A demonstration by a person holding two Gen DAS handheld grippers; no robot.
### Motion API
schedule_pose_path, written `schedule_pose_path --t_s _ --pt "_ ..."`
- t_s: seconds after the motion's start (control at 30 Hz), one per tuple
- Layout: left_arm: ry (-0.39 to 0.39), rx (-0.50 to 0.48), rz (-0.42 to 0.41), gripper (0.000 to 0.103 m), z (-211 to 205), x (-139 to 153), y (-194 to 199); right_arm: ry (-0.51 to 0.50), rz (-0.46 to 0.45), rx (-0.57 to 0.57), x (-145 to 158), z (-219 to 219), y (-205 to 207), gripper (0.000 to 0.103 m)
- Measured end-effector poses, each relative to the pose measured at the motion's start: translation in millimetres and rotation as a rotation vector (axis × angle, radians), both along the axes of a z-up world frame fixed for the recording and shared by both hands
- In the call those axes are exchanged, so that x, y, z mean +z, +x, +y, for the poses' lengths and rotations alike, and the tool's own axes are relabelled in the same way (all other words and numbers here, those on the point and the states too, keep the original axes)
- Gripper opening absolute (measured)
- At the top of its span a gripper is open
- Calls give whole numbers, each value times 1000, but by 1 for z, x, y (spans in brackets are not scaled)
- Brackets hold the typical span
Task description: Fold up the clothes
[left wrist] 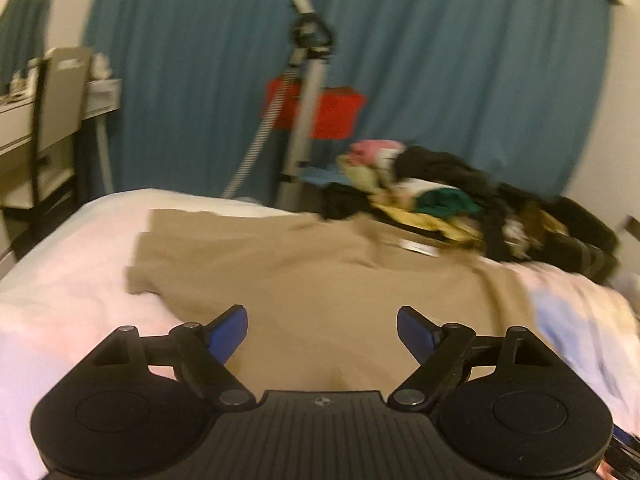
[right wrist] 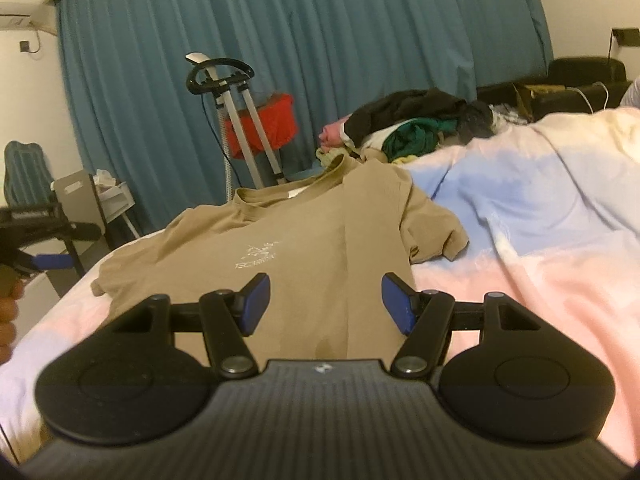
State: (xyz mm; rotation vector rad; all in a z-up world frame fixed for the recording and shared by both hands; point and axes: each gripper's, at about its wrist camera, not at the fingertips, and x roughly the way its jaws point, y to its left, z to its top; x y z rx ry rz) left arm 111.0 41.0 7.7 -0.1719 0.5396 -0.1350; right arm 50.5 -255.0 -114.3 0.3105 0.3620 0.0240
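From the left wrist view, the left gripper (left wrist: 322, 330) hovers low over the bed (left wrist: 72, 280), its blue-padded fingers (left wrist: 228, 330) spread wide with nothing between them. Directly ahead lies the tan T-shirt (left wrist: 320, 272), spread across the pale pink bedding with a sleeve reaching out to the left. At the far right end of the shirt sits a pile of clothes (left wrist: 460, 196), dark garments on top, with pink, green and yellow pieces showing. Behind the bed hangs a blue curtain (left wrist: 440, 60), and in front of it stands a garment steamer (left wrist: 304, 92) with something red (left wrist: 332, 114) behind its pole. The view is blurred, so finer detail is unclear.

From the right wrist view, the right gripper (right wrist: 324, 300) is also spread wide and holds nothing, hanging just above the near hem of the tan T-shirt (right wrist: 312, 248). The shirt lies face up with a pale logo on its chest and its collar toward the curtain (right wrist: 320, 40); one sleeve is bunched on the right. The pile of clothes (right wrist: 416, 124) rests past the collar. The bed cover (right wrist: 520, 220) shows pink and light blue patches. The left gripper (right wrist: 48, 260) appears at the left edge, off the shirt.
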Motion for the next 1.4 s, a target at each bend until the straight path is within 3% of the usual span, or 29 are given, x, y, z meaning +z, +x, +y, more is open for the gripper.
schedule_pose_path --t_s 0.17,0.33,0.37,0.4,0.43,0.73,0.97,1.07,1.17,1.27,1.33,1.4 --pt "-3 -93 -52 89 -32 3 -57 -18 -14 -20 11 1 -14 65" --pt "-10 -147 -69 92 -31 -4 -89 2 -72 -35 22 -4 -25 66" --pt "-19 -147 -66 94 -30 -6 -92 11 -88 -37 24 -6 -27 73" --pt "-30 -149 -60 94 -29 -7 -97 55 -112 -36 24 -10 -29 98" --pt "-39 -150 -53 94 -27 -9 -99 111 -132 -46 25 -15 -31 103" --pt "-76 -168 -18 94 -26 -17 -105 303 -29 -56 2 -46 -11 103" --pt "-35 -201 -12 94 -41 -24 -108 316 4 -43 -19 -57 12 103" --pt "-31 -209 1 94 -46 -29 -106 380 9 -31 -29 -71 24 103" --pt "-30 -210 17 94 -51 -35 -102 509 6 -35 -41 -94 38 101" --pt "-20 -208 35 94 -56 -43 -96 695 24 -90 -65 -122 57 92" --pt "-18 -205 51 94 -59 -49 -90 781 51 -124 -80 -135 70 74" --pt "-18 -203 66 94 -61 -55 -84 834 62 -151 -93 -142 83 72"
